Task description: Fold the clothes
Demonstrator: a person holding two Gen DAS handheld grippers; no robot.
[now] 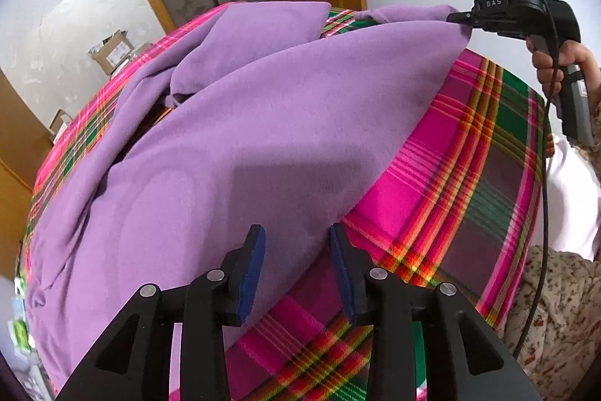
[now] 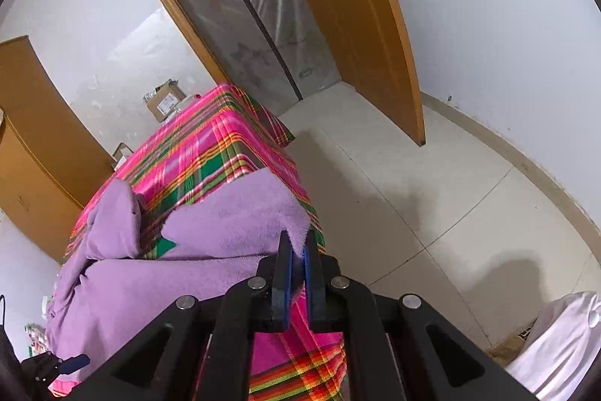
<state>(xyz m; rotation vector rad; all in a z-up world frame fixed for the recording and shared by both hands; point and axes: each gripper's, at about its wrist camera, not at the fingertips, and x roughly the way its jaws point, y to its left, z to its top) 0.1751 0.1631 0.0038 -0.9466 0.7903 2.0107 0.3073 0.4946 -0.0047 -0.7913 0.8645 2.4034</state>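
A purple garment lies spread and rumpled over a table covered with a pink and green plaid cloth. My left gripper is open low over the garment's near edge, its blue pads apart with purple fabric showing between them. At the far right corner, my right gripper, held by a hand, is shut on a corner of the garment and lifts it off the table. In the right wrist view that gripper pinches the purple fabric between nearly touching fingers. The left gripper shows at the lower left.
Cardboard boxes stand behind the table by the wall. An orange wooden door hangs open over the tiled floor to the right of the table. A wooden cabinet is on the left. White cloth lies at the lower right.
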